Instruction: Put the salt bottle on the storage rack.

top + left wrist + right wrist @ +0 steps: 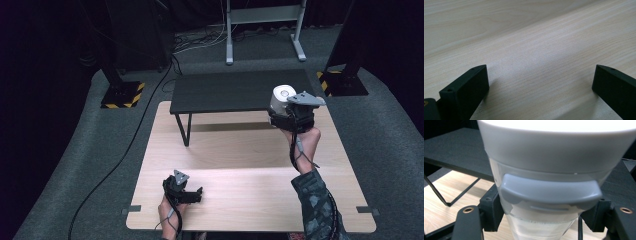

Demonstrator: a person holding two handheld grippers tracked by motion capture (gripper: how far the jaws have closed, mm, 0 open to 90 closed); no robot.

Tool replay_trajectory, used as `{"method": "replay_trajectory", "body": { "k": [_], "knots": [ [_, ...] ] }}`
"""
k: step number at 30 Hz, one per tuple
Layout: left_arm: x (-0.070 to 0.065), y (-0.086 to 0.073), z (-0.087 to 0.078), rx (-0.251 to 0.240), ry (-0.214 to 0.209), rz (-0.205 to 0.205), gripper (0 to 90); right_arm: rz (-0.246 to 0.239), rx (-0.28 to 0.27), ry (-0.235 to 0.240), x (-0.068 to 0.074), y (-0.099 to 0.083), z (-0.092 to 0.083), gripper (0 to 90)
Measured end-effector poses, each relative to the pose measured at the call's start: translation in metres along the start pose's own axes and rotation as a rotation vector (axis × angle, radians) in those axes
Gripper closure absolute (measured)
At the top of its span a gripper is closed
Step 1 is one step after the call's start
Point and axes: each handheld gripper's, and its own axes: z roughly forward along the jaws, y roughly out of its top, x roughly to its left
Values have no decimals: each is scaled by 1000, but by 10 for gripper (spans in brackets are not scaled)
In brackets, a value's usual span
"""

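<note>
The right tongs (292,116) are at about two o'clock over the table (240,165), pinching a white-topped jar (281,99); in the right gripper view the black jaws press on either side of its clear body (541,225), just under a grey tab (549,192) below the wide white top (556,147); the jar stands upright in the grip, lifted off the light wood, at the right front edge of the black shelf (235,90) that sits across the far half of the table at twelve o'clock; whether the jar touches the shelf cannot be told; a hand (302,142) and patterned sleeve (315,200) come in from five o'clock behind these tongs, with a cable looping over the wrist. The left tongs (192,192) sit low at about seven o'clock near the near edge, held by the other hand (170,212); in the left gripper view their jaws are spread wide with bare wood grain (536,57) between them and nothing pinched.
</note>
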Motion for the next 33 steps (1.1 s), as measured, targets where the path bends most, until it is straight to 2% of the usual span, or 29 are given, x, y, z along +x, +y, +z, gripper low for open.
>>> {"method": "replay_trajectory", "body": {
  "k": [17, 29, 33],
  "knots": [
    [1, 0, 0, 2, -6, 3, 2, 7, -10, 34, 16, 34, 23, 289],
    [1, 0, 0, 2, -10, 6, 2, -7, 9, 71, 37, 58, 54, 290],
    [1, 0, 0, 1, -10, 6, 2, -17, 15, 87, 48, 69, 66, 289]
  ]
}}
